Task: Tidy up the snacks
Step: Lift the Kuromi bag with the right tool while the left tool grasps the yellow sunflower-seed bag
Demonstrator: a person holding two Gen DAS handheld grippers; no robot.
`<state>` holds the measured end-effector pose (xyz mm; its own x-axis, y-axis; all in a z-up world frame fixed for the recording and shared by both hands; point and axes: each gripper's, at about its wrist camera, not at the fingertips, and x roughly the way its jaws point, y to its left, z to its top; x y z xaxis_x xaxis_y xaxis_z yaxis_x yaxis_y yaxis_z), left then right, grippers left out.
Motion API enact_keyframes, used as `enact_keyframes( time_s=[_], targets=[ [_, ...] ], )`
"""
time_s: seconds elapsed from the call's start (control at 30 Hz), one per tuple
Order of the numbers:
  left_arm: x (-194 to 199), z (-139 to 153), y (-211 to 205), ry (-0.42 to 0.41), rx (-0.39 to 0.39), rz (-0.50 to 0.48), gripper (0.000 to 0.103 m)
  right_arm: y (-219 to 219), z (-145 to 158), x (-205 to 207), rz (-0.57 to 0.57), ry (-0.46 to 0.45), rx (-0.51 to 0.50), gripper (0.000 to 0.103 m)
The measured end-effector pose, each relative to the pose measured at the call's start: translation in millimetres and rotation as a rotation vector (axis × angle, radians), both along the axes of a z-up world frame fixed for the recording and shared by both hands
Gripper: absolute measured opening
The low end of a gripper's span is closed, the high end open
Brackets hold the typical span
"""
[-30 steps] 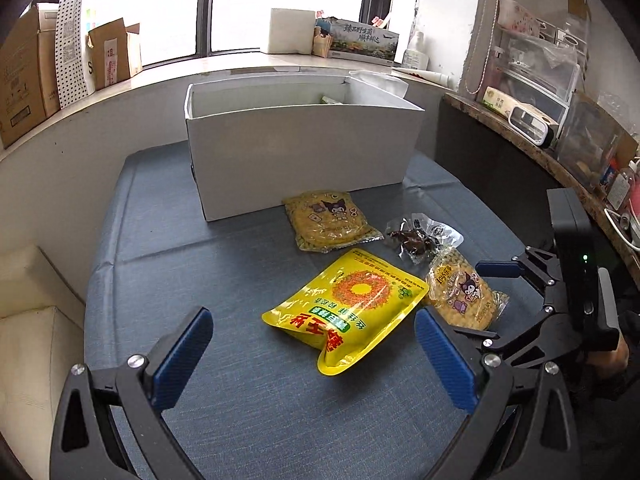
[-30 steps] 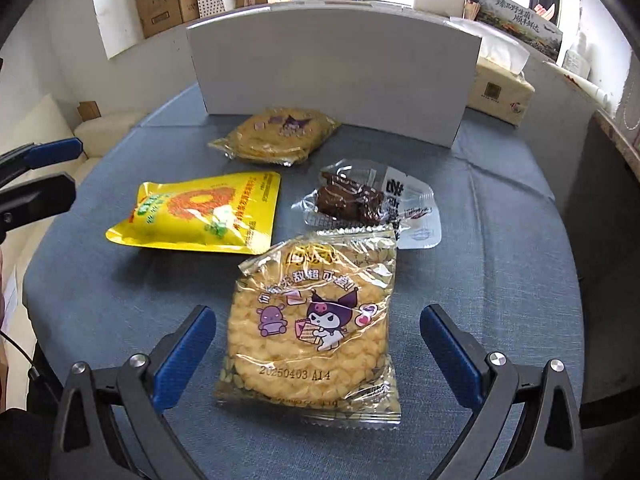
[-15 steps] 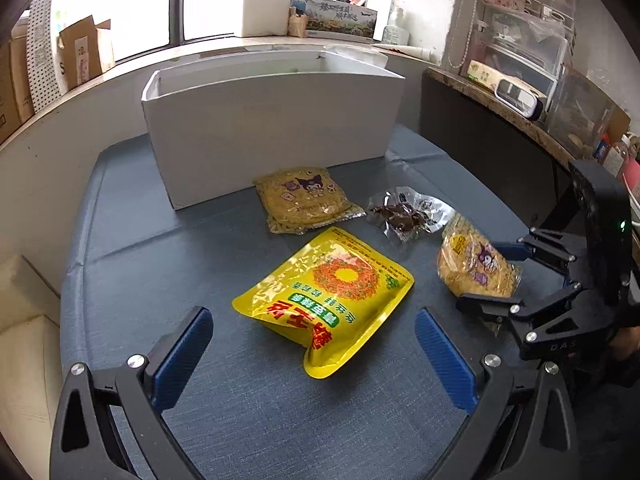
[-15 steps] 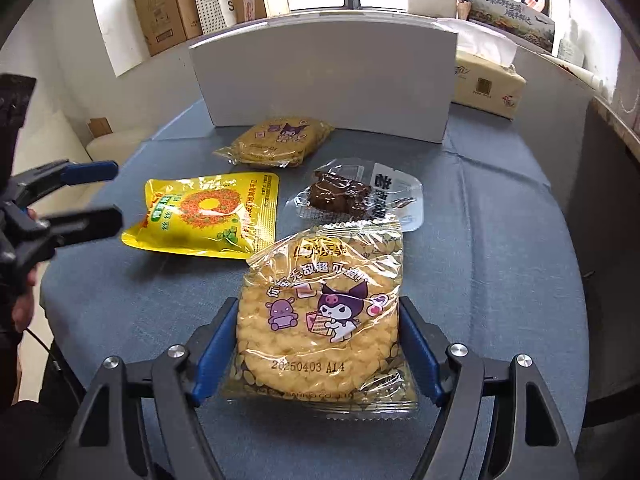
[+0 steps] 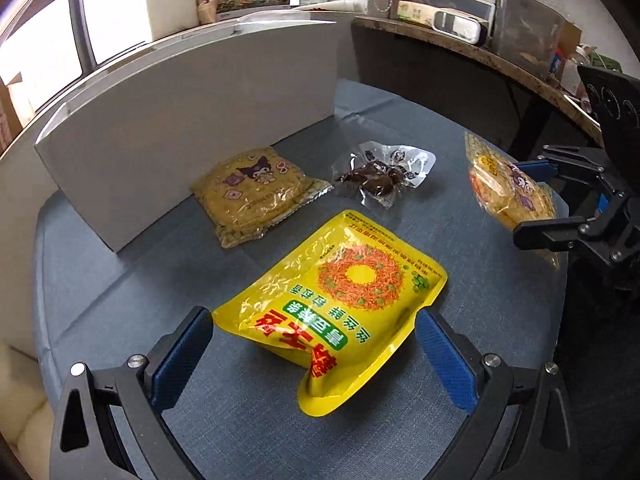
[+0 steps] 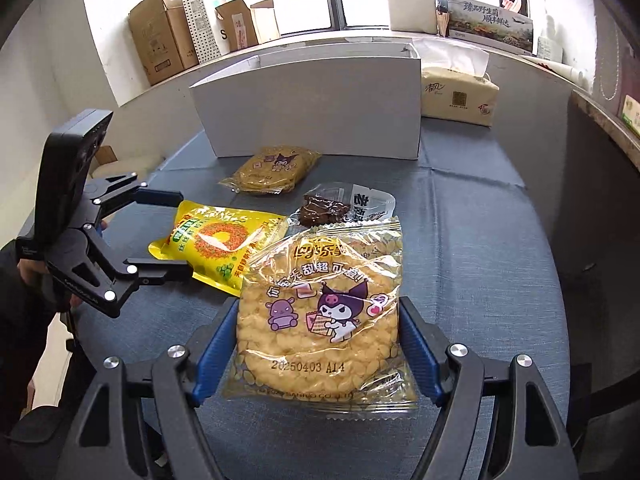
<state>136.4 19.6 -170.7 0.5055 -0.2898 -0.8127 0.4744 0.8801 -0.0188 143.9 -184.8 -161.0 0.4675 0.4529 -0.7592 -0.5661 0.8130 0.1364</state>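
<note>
My right gripper (image 6: 318, 354) is shut on a clear Kuromi cracker pack (image 6: 320, 320) and holds it lifted above the blue table; the pack also shows in the left wrist view (image 5: 508, 188). My left gripper (image 5: 316, 356) has its blue pads against both sides of the yellow snack bag (image 5: 340, 300), which buckles between them; the bag also shows in the right wrist view (image 6: 216, 244). A second Kuromi pack (image 5: 256, 192) and a clear pack of dark snacks (image 5: 380, 178) lie in front of the white box (image 5: 192, 120).
The white box (image 6: 312, 104) stands at the back of the round blue table (image 6: 480, 240). A tissue pack (image 6: 460, 96) sits right of it. Cardboard boxes (image 6: 168, 36) line the window sill. A dark counter (image 5: 460, 48) with clutter runs along the right.
My right gripper closed on the Kuromi pack and lifted it. My left gripper moved forward and down, and closed on the yellow bag.
</note>
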Motion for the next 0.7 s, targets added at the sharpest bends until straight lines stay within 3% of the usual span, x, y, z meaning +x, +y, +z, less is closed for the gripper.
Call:
enact_keyframes(
  time_s=[0.17, 0.37, 0.47, 0.63, 0.7],
  targets=[
    [-5.3, 12.1, -3.3, -0.013, -0.006, -0.111, 0.103, 0.6, 0.2, -2.4, 0.006, 0.002, 0.003, 0.080],
    [9.2, -3.8, -23.1, 0.026, 0.125, -0.228, 0.103, 5.3, -0.3, -4.3, 0.020, 0.003, -0.002, 0.080],
    [19.2, -15.1, -29.0, 0.044, 0.176, -0.240, 0.103, 5.4, -1.8, -3.8, 0.018, 0.010, -0.002, 0.080],
    [41.2, -18.9, -25.6, 0.093, 0.100, -0.203, 0.103, 4.0, -3.5, -0.9, 0.009, 0.018, 0.004, 0.080],
    [46.7, -19.1, -22.4, 0.104, 0.066, -0.176, 0.098, 3.7, -4.1, -0.9, 0.008, 0.021, 0.003, 0.080]
  ],
)
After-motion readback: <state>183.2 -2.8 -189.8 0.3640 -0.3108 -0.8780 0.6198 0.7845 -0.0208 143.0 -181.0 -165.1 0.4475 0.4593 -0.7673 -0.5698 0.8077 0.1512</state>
